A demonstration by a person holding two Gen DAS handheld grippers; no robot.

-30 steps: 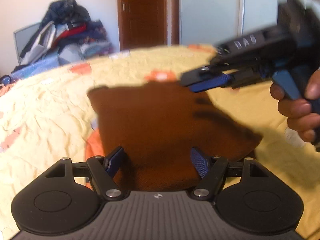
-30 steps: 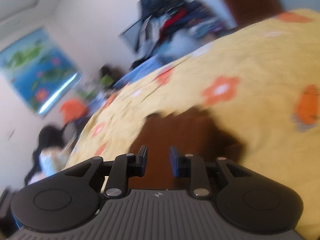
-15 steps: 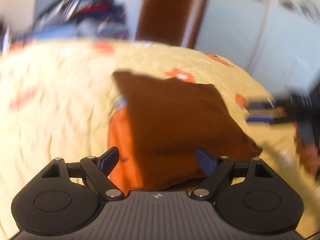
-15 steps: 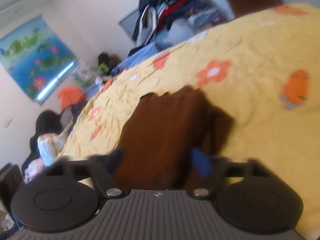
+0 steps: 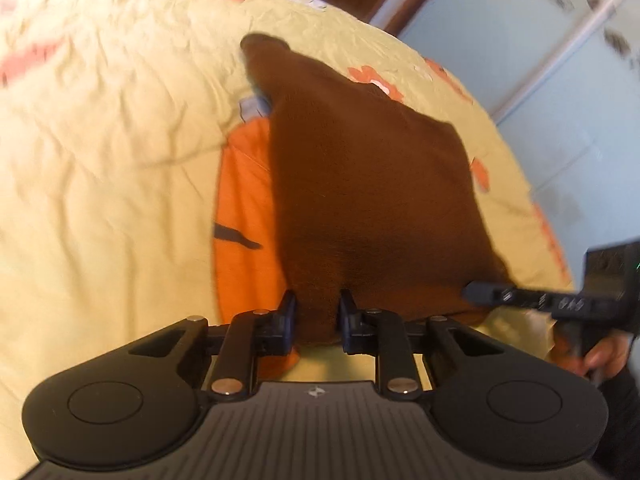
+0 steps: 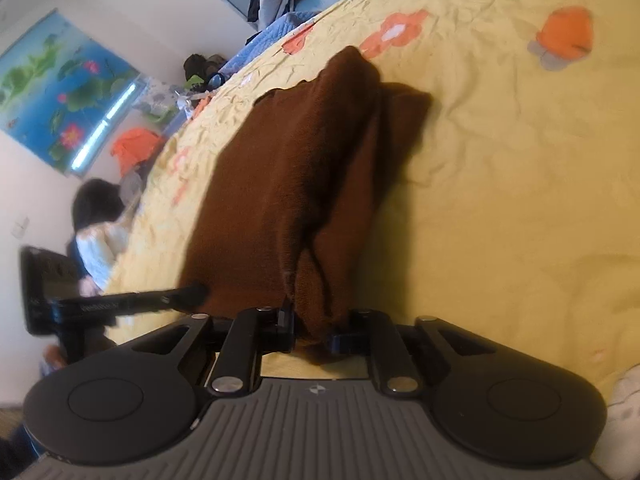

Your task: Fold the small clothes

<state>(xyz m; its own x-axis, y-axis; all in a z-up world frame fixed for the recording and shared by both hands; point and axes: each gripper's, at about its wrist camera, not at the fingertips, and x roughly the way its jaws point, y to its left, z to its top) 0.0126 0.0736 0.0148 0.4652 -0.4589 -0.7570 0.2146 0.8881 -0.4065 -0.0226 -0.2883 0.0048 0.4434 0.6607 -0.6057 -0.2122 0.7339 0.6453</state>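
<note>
Left wrist view: yellow flowered bedspread carries the brown garment, lying flat and running away from its near edge. Left gripper is pinching the garment's near hem, cloth bunched between the fingers. Right wrist view: right gripper is clamped on the same hem at the adjacent corner, folded layers rising from its fingers. Both grippers sit just beside each other.

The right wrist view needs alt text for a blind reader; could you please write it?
The right tool is shut on the near edge of a folded brown fleece garment lying on a yellow flowered bedspread. The left tool reaches the same edge from the left.
</note>
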